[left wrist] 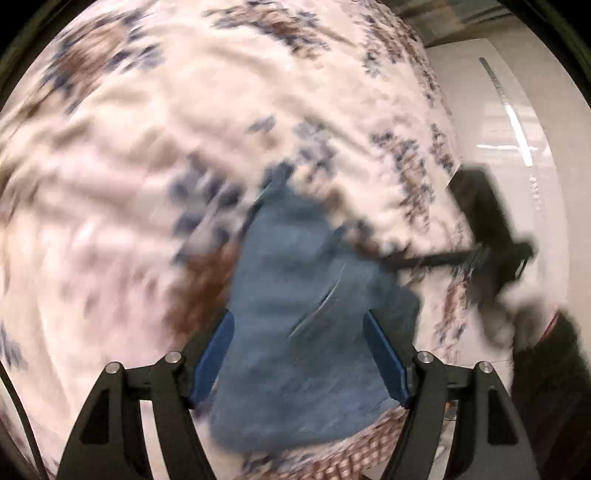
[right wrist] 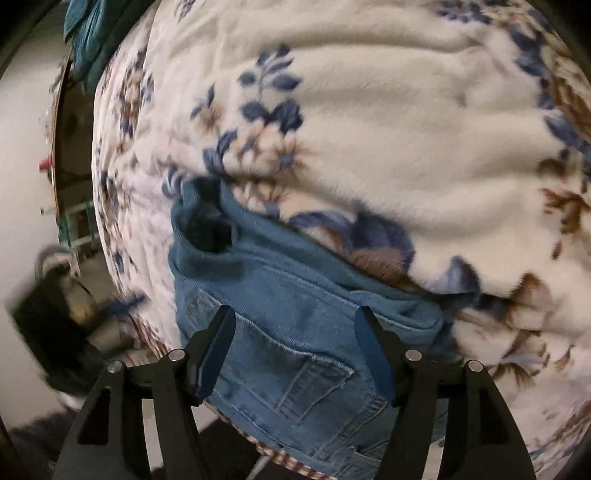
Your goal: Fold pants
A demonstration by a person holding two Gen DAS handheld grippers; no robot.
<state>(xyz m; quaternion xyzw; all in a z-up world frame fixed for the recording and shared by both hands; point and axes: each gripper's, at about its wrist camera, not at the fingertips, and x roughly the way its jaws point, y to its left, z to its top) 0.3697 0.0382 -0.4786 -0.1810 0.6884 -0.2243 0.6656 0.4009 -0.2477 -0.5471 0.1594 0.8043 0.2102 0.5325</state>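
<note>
Blue denim pants (right wrist: 295,314) lie folded in a bundle on a white floral blanket (right wrist: 388,129), near its front edge. In the right wrist view a back pocket (right wrist: 314,380) and stitched seams show between the fingers. My right gripper (right wrist: 295,336) is open, its blue pads on either side of the denim and above it. In the blurred left wrist view the pants (left wrist: 295,314) sit between my open left gripper (left wrist: 299,343). The right gripper (left wrist: 491,236) shows there as a dark blurred shape on the right.
The floral blanket (left wrist: 184,147) covers a bed that fills both views. A teal cloth (right wrist: 88,33) lies at the bed's far left corner. White floor (left wrist: 509,129) runs beside the bed. A dark object (right wrist: 48,325) sits low on the left.
</note>
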